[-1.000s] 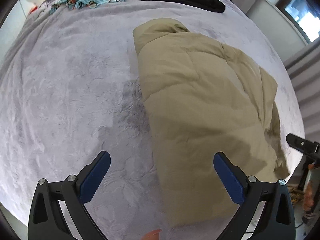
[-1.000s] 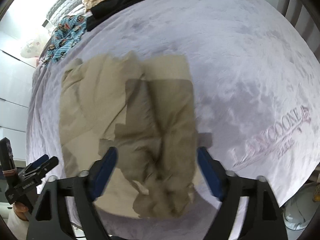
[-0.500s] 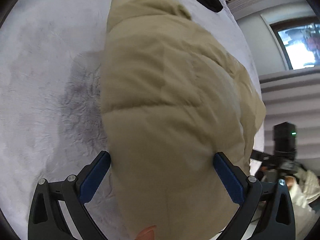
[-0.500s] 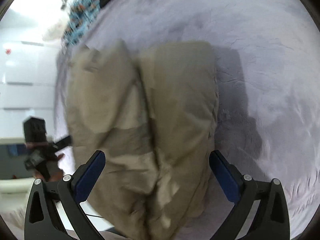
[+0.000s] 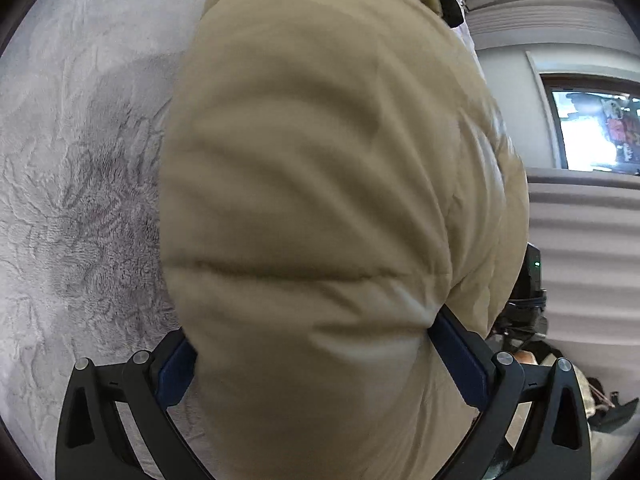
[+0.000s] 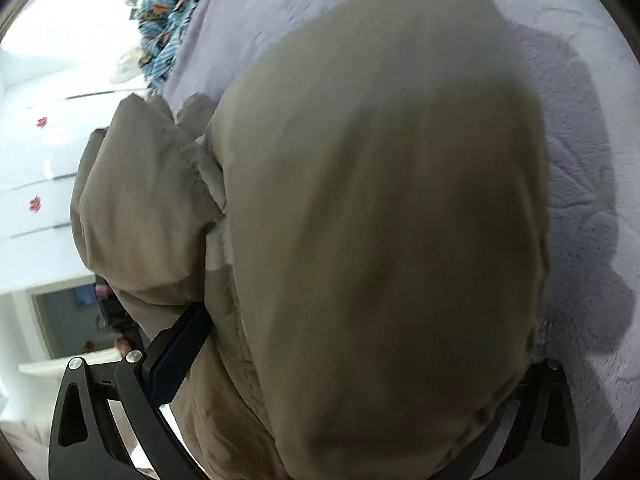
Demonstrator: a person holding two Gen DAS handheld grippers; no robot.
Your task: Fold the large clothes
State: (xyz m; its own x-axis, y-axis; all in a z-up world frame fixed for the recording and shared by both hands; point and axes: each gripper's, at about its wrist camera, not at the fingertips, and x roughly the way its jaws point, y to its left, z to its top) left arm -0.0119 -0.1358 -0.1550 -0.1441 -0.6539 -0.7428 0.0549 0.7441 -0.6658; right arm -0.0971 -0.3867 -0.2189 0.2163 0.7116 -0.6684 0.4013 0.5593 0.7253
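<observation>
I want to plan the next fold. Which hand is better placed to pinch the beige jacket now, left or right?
Probably left. The left tool has the jacket bulging between both blue pads, one pad already against the cloth. The right tool also straddles it, but one of its pads is hidden, so its hold is harder to judge.

Grey bedspread [image 5: 72, 184], bright window [image 5: 588, 128], white cupboards [image 6: 36, 184].

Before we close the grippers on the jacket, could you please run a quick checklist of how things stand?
1. Jacket between left gripper pads: ok.
2. Jacket between right gripper pads: ok, though its right pad is hidden.
3. Both grippers open: ok.
4. Jacket lying on the blanket: ok.
5. Grip at matching jacket edges: cannot tell, the views are too close.
6. Patterned cloth clear of the jacket: ok.
</observation>
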